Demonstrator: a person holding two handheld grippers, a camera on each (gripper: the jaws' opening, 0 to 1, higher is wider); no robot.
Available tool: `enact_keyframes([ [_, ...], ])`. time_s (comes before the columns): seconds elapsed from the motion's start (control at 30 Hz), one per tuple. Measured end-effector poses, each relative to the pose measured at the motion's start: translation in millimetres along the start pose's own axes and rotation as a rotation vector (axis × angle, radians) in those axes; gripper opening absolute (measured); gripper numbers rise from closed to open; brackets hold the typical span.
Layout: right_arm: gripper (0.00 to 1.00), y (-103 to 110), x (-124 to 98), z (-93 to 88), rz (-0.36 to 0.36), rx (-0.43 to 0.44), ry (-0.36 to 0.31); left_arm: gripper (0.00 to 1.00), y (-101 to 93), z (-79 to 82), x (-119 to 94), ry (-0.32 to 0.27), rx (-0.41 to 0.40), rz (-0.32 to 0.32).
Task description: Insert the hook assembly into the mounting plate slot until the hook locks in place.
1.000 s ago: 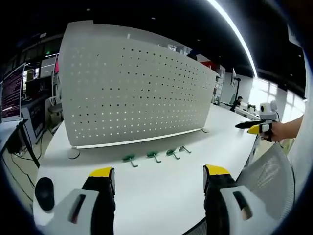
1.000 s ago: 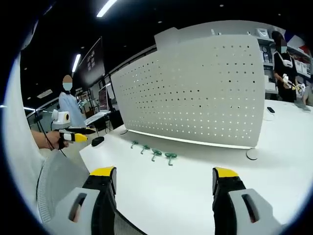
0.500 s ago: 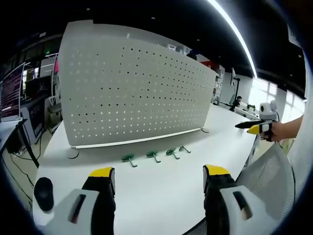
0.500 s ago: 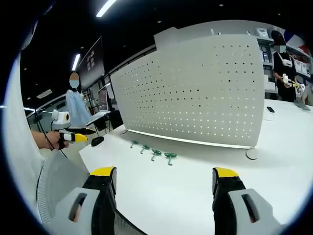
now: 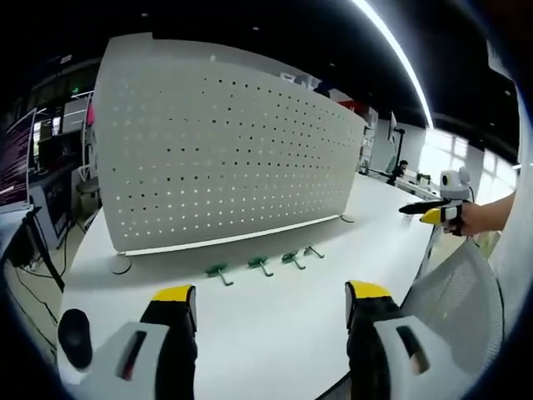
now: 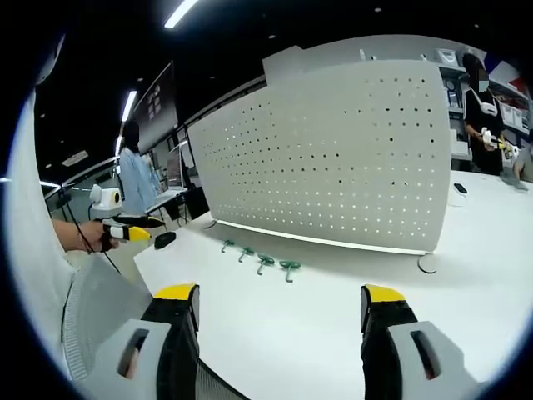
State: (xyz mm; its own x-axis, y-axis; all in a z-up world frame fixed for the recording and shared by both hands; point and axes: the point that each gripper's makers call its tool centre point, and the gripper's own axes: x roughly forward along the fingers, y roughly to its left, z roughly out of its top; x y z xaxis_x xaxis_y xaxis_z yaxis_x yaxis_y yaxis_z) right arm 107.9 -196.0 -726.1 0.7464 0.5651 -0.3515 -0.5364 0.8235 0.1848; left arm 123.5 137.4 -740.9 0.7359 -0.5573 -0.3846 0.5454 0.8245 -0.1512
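White tabletop (image 5: 275,325) under a white pegboard (image 5: 225,150) standing upright on it. Four green hooks (image 5: 219,271) lying in a row on the tabletop just in front of the pegboard's lower edge, none in the pegboard's holes, apart from one another. Same row of hooks (image 6: 289,267) before the pegboard (image 6: 333,150) in the right gripper view, on the tabletop (image 6: 283,333).

Left tool (image 5: 271,310) held low, well short of the hooks, jaws spread wide and holding nothing, yellow tips (image 5: 172,293) over bare tabletop. Same left tool (image 6: 127,230) off to the side of the pegboard in the right gripper view, gripped by a hand (image 6: 83,237).

Right tool (image 6: 281,310) likewise well back from the hooks, jaws wide apart and empty. Same right tool (image 5: 426,213) off past the pegboard's far end in the left gripper view, held by a hand (image 5: 479,218); jaw gap too small to judge there.

Black mouse (image 5: 73,339) on the tabletop, off to the side of the pegboard near the left tool. Mesh chair back (image 5: 454,304) at the tabletop's near edge. Person in pale blue (image 6: 137,179) standing beyond the pegboard's end.
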Motion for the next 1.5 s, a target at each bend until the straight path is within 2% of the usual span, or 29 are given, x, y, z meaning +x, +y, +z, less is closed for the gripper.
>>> enact_keyframes([
  [0.4,0.77,-1.4,0.7,-2.0,-0.004,0.009,-0.004,0.76,0.7,1.7,21.0,0.095,0.114,-0.096],
  [0.6,0.77,-0.9,2.1,-3.4,-0.002,0.009,0.001,0.77,8.2,-3.0,31.2,0.160,0.199,-0.134],
  [0.67,0.77,-0.5,2.5,-4.7,-0.002,0.011,0.003,0.78,14.4,-7.4,34.1,0.198,0.253,-0.137],
  [0.77,0.77,0.1,2.2,-6.2,-0.004,0.014,0.006,0.78,17.9,-5.1,38.8,0.201,0.263,-0.153],
  [1.1,0.77,1.1,0.7,-9.2,-0.004,0.010,0.019,0.78,31.0,-13.6,55.4,0.291,0.365,-0.216],
  [1.5,0.77,1.8,-1.1,-10.5,-0.009,0.007,0.024,0.79,39.7,-14.0,78.7,0.350,0.436,-0.296],
])
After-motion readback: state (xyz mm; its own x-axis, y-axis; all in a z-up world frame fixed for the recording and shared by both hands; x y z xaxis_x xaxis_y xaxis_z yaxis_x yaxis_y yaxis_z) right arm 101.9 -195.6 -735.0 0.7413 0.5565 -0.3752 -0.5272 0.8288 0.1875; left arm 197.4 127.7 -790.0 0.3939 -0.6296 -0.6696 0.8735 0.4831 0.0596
